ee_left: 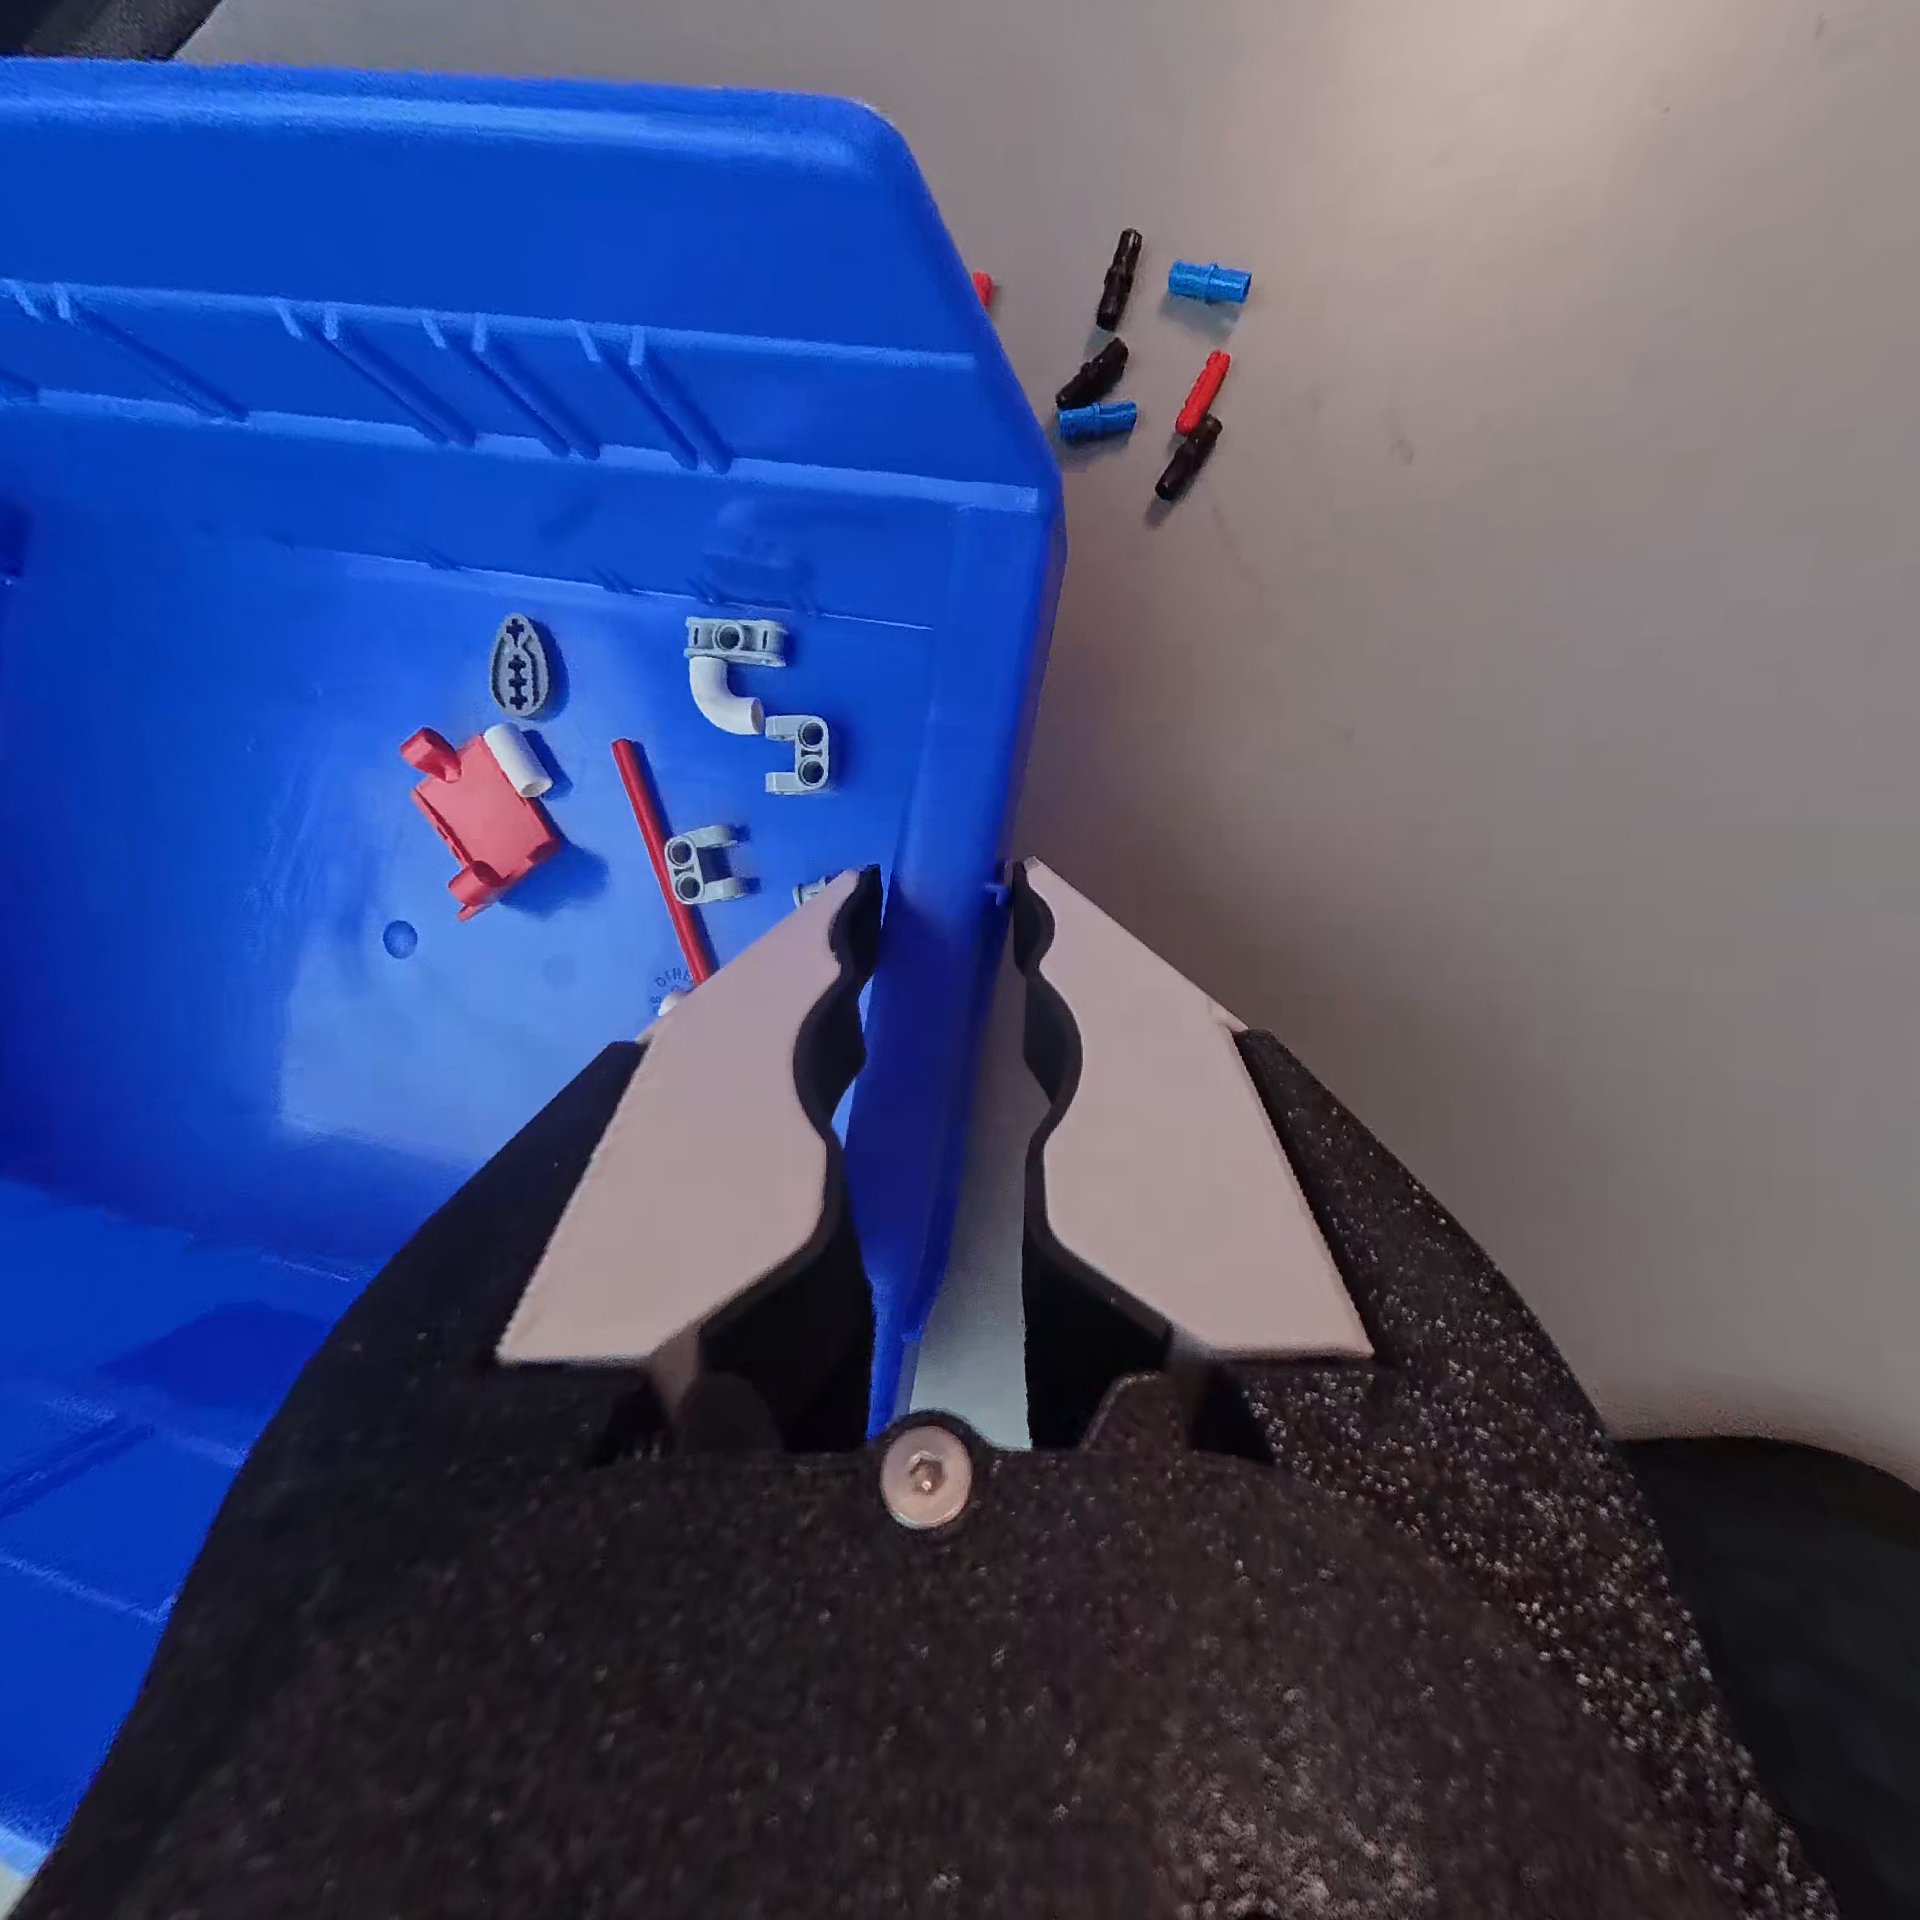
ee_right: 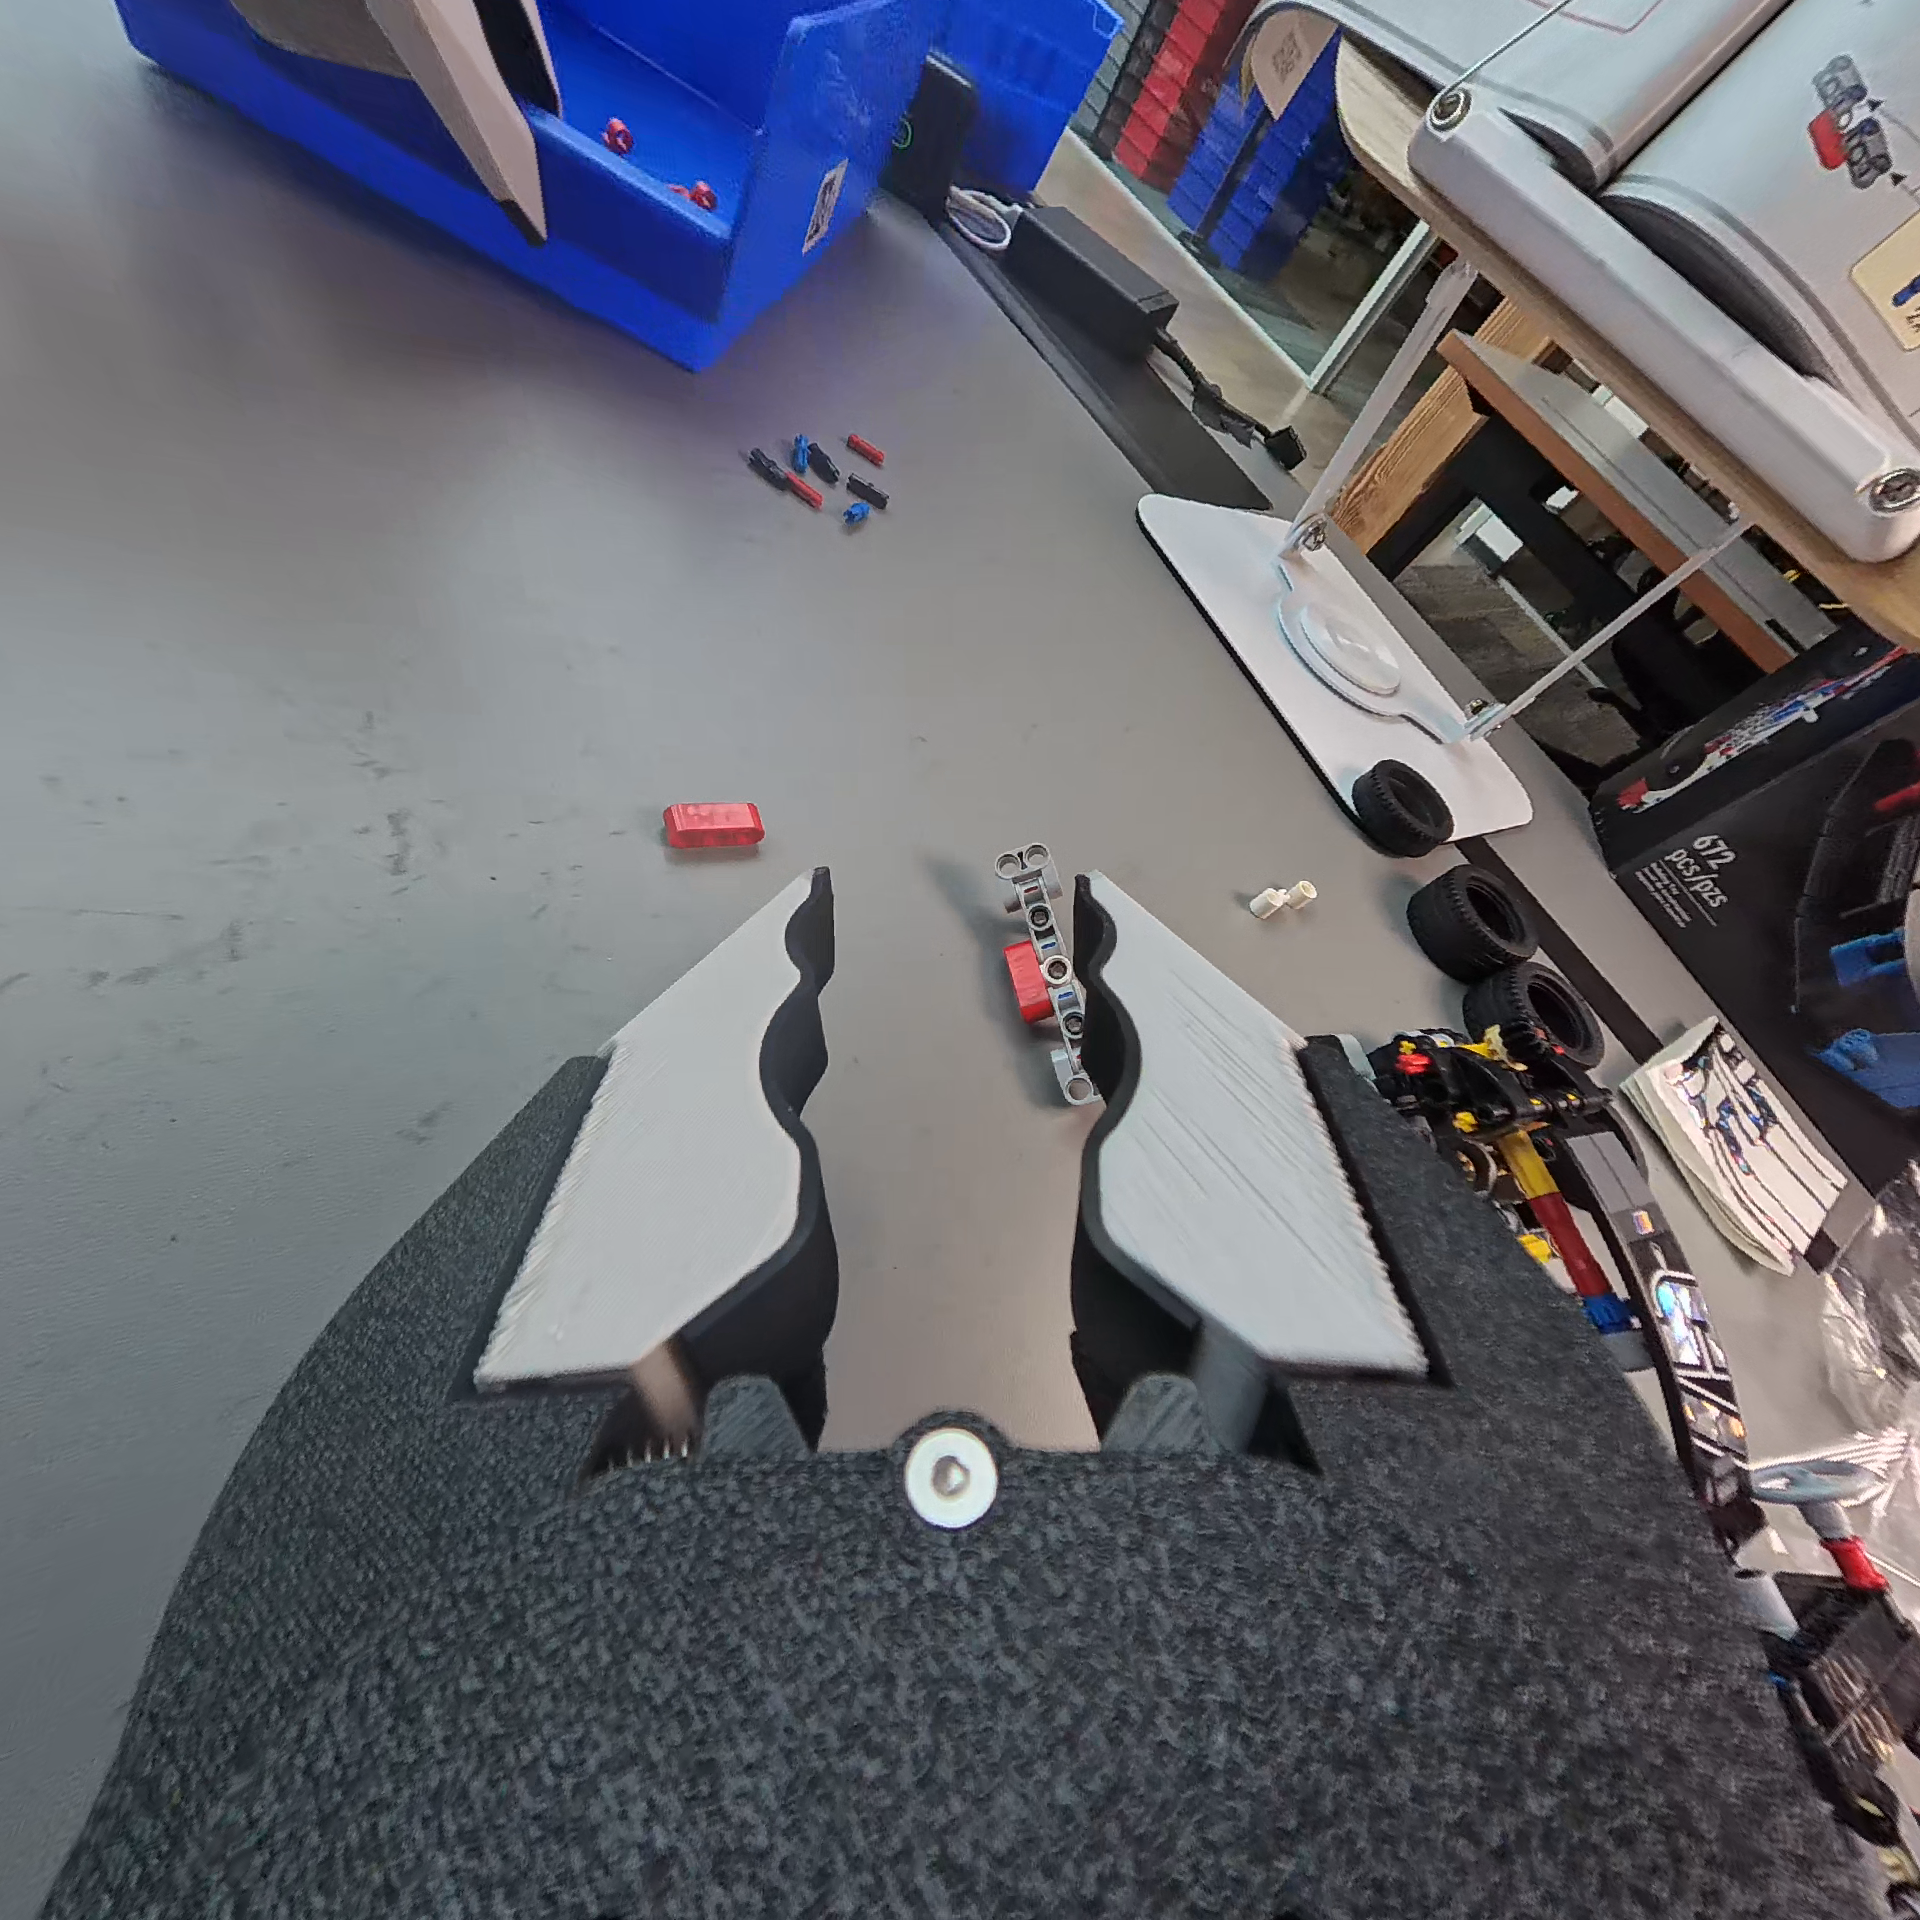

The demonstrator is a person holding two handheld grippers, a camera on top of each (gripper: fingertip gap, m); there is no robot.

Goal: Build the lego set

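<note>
My left gripper (ee_left: 943, 883) straddles the right wall of the blue bin (ee_left: 966, 665), one finger inside and one outside, closed on the wall. In the bin lie a red part (ee_left: 483, 821), a red axle (ee_left: 660, 852), grey connectors (ee_left: 701, 868) and a white elbow (ee_left: 717, 696). My right gripper (ee_right: 953, 883) is open and empty, low over the grey table. A grey beam assembly with a red piece (ee_right: 1044, 977) lies just inside its right finger. A red beam (ee_right: 713, 825) lies ahead to the left. The bin (ee_right: 665, 239) stands far off, with the left gripper's finger (ee_right: 488, 125) at it.
Several black, blue and red pins (ee_right: 821, 478) lie on the table beside the bin; they also show in the left wrist view (ee_left: 1143, 364). A white connector (ee_right: 1283, 898), three tyres (ee_right: 1470, 920), a partly built car (ee_right: 1507, 1122), a sticker sheet (ee_right: 1725, 1143), the set's box (ee_right: 1766, 883) and a white stand base (ee_right: 1330, 665) are at the right. The left gripper's tips are roughly 30 cm from the right gripper's.
</note>
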